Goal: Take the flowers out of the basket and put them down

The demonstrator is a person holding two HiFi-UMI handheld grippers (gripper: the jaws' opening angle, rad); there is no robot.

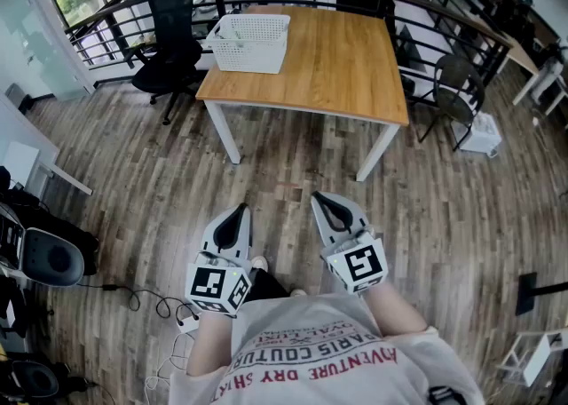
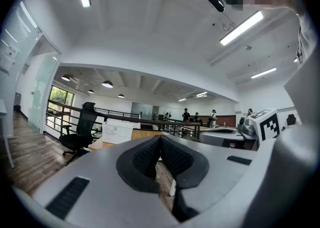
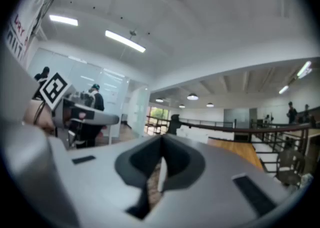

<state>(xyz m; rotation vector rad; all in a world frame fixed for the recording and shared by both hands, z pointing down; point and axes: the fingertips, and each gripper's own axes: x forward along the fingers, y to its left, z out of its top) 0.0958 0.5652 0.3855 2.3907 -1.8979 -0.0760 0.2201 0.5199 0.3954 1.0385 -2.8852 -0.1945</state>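
With left gripper [image 1: 235,212] and right gripper [image 1: 327,202] both closed and empty, step to the far table [image 1: 337,66], then open over the basket [image 1: 251,42].

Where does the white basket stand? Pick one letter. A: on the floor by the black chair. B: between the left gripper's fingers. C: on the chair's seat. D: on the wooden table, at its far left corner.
D: in the head view the basket stands on the table, at its far left corner.
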